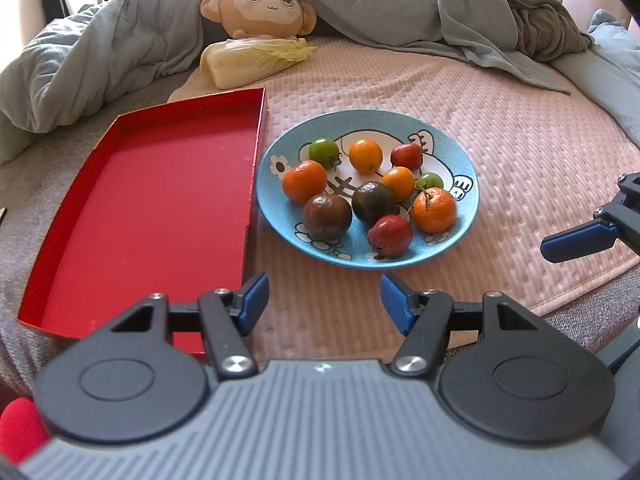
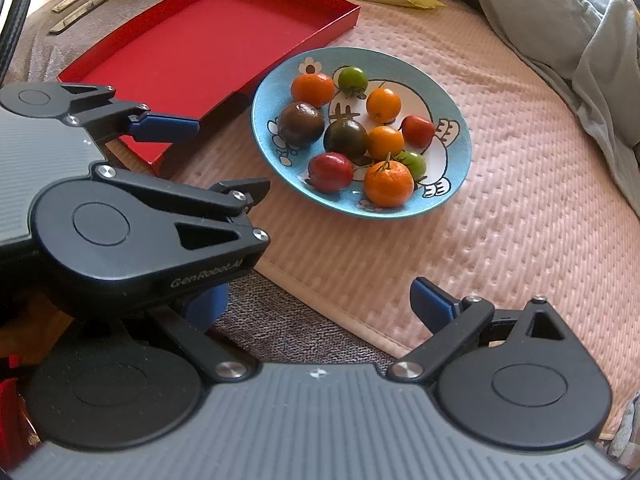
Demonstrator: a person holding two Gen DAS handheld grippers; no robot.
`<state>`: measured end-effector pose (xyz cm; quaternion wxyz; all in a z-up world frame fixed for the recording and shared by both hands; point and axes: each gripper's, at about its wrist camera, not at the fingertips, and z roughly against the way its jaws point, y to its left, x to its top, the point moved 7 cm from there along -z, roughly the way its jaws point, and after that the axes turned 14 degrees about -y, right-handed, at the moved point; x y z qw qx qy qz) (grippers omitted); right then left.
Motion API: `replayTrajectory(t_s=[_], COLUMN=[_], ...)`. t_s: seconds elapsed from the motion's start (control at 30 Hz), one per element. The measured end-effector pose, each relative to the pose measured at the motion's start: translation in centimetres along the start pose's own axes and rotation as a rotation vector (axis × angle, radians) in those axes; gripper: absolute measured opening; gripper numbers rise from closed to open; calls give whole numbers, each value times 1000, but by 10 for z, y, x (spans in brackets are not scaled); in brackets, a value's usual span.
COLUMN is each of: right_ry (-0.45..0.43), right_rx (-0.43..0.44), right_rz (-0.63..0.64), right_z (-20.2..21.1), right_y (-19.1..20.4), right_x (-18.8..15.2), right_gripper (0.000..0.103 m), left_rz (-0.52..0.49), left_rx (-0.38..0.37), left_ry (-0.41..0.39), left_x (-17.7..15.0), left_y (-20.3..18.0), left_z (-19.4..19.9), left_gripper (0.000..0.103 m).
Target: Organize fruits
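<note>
Blue plate (image 1: 466,196) holds fruits (image 1: 434,210), just beside red tray (image 1: 152,200). Left gripper (image 1: 324,300) released, empty, short of plate. Right gripper (image 2: 320,304) released, plate ahead.

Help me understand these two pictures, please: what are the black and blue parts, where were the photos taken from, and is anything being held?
They are two hand-held claws, each carrying a camera that looks along its fingers. One picture looks out from the left claw, the other from the right claw. Both are open and hold nothing. On the pink mat sits a blue plate of small fruits: orange, red, green and dark ones. Beside it lies a red tray with nothing in it. Behind are a cabbage and a plush toy.
</note>
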<state>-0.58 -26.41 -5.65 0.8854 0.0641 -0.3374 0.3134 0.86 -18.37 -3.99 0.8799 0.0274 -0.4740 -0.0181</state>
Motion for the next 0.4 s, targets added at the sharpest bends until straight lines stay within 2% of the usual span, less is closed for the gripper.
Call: replayTrajectory(t_s=[0.4], right_ry=[2], right_rx=[3], right_rz=[3], right_z=[-1], right_y=[0], right_x=[0], right_gripper=[100], left_rz=[-17], left_rx=[-24], left_ry=[-20], left_x=[2], left_y=[-4], left_z=[4], left_gripper=[64])
